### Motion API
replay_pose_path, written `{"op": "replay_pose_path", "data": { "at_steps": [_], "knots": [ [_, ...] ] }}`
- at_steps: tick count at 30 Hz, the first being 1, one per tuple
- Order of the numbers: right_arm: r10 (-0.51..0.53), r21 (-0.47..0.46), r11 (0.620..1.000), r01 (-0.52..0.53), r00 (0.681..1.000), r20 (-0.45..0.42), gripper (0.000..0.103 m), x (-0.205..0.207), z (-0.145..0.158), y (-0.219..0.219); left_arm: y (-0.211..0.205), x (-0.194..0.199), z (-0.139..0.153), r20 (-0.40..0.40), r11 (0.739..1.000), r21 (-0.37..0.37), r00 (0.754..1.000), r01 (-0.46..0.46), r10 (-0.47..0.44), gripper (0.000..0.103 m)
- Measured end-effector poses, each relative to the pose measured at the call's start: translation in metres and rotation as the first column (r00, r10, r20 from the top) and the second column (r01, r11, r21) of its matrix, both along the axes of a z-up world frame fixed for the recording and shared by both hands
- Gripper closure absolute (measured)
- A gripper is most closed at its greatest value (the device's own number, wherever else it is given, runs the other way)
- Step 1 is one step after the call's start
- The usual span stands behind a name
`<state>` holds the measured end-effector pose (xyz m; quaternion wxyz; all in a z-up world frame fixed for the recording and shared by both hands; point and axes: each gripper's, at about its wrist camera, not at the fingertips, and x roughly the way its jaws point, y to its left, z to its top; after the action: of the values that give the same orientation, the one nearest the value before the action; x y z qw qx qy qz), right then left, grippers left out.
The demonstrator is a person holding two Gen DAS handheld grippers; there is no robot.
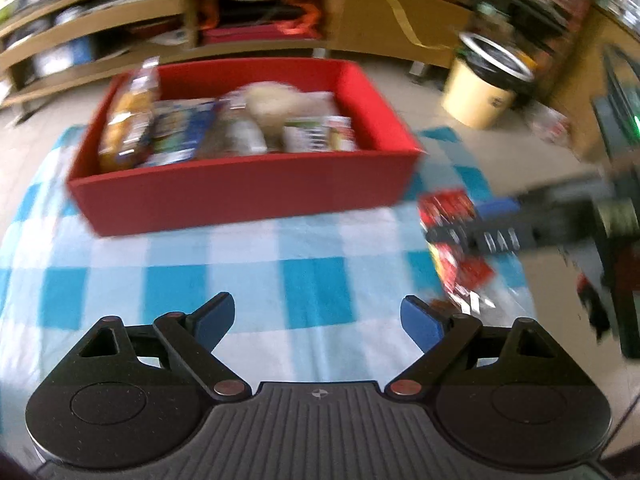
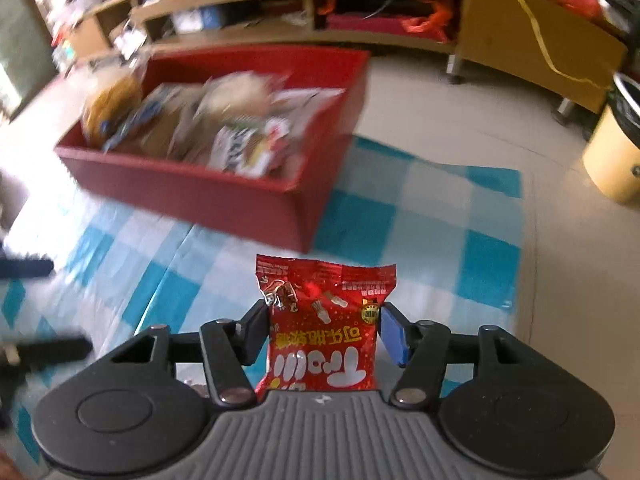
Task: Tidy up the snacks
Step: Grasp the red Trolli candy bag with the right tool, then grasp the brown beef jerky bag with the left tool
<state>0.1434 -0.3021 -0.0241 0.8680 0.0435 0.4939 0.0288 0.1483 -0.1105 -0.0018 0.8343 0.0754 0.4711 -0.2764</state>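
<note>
A red box [image 1: 248, 196] stands on a blue-and-white checked cloth [image 1: 280, 264] and holds several snack packets [image 1: 224, 128]. My left gripper [image 1: 318, 322] is open and empty above the cloth, in front of the box. My right gripper [image 2: 324, 332] is shut on a red snack packet [image 2: 324, 328], held above the cloth in front of the box [image 2: 224, 200]. In the left wrist view the right gripper [image 1: 472, 236] and its red packet [image 1: 456, 248] show at the right, blurred.
A wooden shelf unit [image 1: 248, 12] with clutter runs along the back. A yellow bin [image 1: 484, 88] with a black liner stands on the floor at the right, also in the right wrist view [image 2: 616, 152]. The cloth ends near the bin side.
</note>
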Motion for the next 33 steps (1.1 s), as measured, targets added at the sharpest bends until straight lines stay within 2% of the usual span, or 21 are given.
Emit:
{"op": "replay_pose_path", "data": {
  "at_steps": [2,5,7,9,11,14,17,20,21,22,24,27,31,33],
  "knots": [
    [-0.026,0.028,0.999,0.026,1.000,0.011,0.046,-0.003,0.003,-0.010,-0.019,-0.011,-0.003,0.021,0.994,0.012,0.994,0.107,-0.107,0.008],
    [-0.019,0.035,0.999,0.018,1.000,0.001,0.046,-0.005,-0.001,-0.014,-0.044,-0.028,-0.012,0.060,0.975,0.068,0.975,0.210,-0.214,0.007],
    [-0.014,0.019,1.000,0.015,1.000,-0.013,0.047,-0.004,-0.007,-0.014,-0.056,-0.031,-0.023,0.034,0.969,0.082,0.971,0.232,-0.236,0.007],
    [-0.008,-0.003,1.000,0.008,1.000,-0.029,0.047,-0.002,-0.013,-0.015,-0.066,-0.029,-0.035,-0.007,0.973,0.089,0.977,0.212,-0.212,0.007],
    [-0.001,0.001,1.000,0.001,0.999,-0.040,0.047,-0.002,-0.016,-0.019,-0.074,-0.027,-0.042,-0.014,0.972,0.093,0.977,0.214,-0.214,0.008],
    [0.013,0.011,1.000,-0.012,0.999,-0.051,0.046,-0.001,-0.018,-0.023,-0.090,-0.035,-0.042,0.059,0.938,0.166,0.947,0.303,-0.316,0.008],
    [0.036,0.009,0.999,-0.036,0.997,-0.065,0.045,0.000,-0.023,-0.022,-0.105,-0.046,-0.041,0.078,0.868,0.237,0.882,0.437,-0.465,0.008],
    [0.043,0.013,0.999,-0.042,0.997,-0.070,0.044,0.001,-0.022,-0.022,-0.119,-0.053,-0.048,0.073,0.789,0.319,0.816,0.525,-0.573,0.007],
    [0.041,0.016,0.999,-0.040,0.997,-0.071,0.044,0.001,-0.022,-0.023,-0.123,-0.055,-0.052,0.070,0.770,0.344,0.802,0.538,-0.593,0.004],
    [0.034,0.020,0.999,-0.033,0.997,-0.073,0.044,0.002,-0.022,-0.023,-0.127,-0.055,-0.057,0.070,0.759,0.355,0.794,0.546,-0.604,0.001],
    [0.040,0.017,0.999,-0.038,0.996,-0.078,0.038,0.003,-0.022,-0.021,-0.133,-0.054,-0.060,0.060,0.755,0.341,0.788,0.561,-0.613,0.002],
    [0.065,0.015,0.998,-0.064,0.995,-0.077,0.030,0.002,-0.024,-0.017,-0.128,-0.055,-0.063,0.027,0.758,0.319,0.794,0.569,-0.608,0.005],
    [0.080,-0.011,0.997,-0.081,0.993,-0.084,0.025,0.003,-0.026,-0.009,-0.110,-0.074,-0.066,0.028,0.717,0.355,0.760,0.600,-0.650,0.006],
    [0.073,-0.025,0.997,-0.075,0.994,-0.087,0.025,0.005,-0.026,-0.006,-0.108,-0.078,-0.067,0.031,0.724,0.358,0.767,0.590,-0.640,0.006]
  ]
}}
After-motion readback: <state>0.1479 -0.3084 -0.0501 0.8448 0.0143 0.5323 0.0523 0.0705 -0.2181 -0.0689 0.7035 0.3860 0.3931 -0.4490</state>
